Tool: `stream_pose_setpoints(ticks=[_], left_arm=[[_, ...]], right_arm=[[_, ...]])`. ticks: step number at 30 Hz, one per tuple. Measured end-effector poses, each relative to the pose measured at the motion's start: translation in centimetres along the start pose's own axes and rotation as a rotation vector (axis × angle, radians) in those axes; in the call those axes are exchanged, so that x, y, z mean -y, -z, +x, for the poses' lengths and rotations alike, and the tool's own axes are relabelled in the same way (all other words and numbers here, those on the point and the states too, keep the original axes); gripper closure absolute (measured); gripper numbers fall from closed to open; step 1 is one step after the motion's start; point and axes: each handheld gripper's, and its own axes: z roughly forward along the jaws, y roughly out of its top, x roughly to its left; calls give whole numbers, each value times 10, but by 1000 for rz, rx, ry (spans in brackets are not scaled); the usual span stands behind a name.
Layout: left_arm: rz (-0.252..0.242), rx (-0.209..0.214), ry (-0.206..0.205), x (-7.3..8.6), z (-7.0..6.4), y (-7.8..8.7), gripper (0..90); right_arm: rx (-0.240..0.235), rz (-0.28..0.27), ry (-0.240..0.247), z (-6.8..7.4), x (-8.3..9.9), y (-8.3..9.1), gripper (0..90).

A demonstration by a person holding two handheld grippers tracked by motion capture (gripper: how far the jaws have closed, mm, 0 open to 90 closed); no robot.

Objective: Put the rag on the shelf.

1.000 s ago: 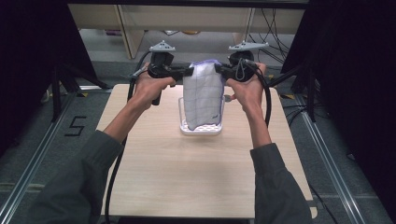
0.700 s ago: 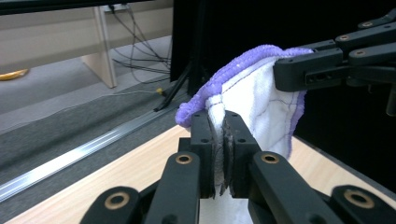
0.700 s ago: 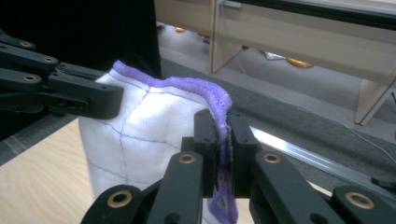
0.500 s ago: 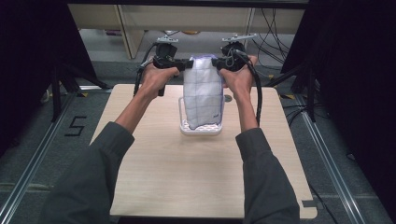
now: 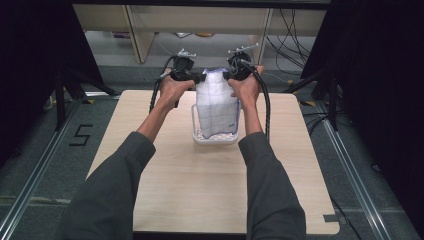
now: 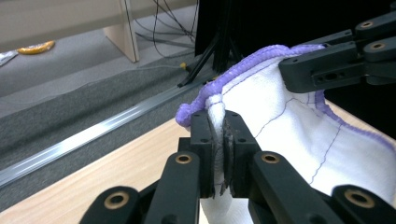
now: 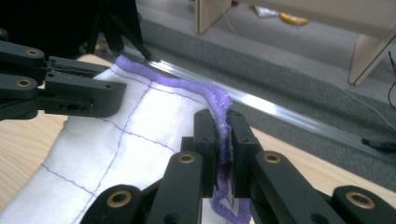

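One cloth [image 5: 216,107], one white basket [image 5: 216,139], two grippers, and both are busy. The left gripper [image 5: 200,77] is clamped on the cloth's top left corner, the jaws pinching white fabric just under the purple hem [image 6: 243,65]. The right gripper [image 5: 226,76] is clamped on the top right corner, squeezing the purple edge itself. The cloth hangs stretched between them above the far middle of the bench [image 5: 210,190], its long axis running top to bottom, top edge level, lower end down in the basket. It looks to reach the basket's floor, though the rim hides that. Thin purple grid lines cross the white fabric.
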Motion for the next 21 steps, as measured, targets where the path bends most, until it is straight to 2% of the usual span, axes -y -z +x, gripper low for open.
stream_pose_setpoints(ticks=[7, 14, 19, 20, 21], left_arm=[[35, 7, 9, 13, 4, -6, 834], [56, 28, 44, 25, 7, -14, 832], [80, 28, 52, 32, 6, -18, 815], [88, 31, 66, 32, 6, -18, 793], [94, 38, 72, 32, 6, -19, 740]], right_arm=[[-2, 49, -7, -3, 11, -14, 847], [-17, 88, -18, -8, 22, -25, 843], [-23, 116, -25, -8, 28, -28, 824], [-15, 103, -28, -8, 29, -30, 809], [-13, 116, -27, -8, 28, -28, 782]])
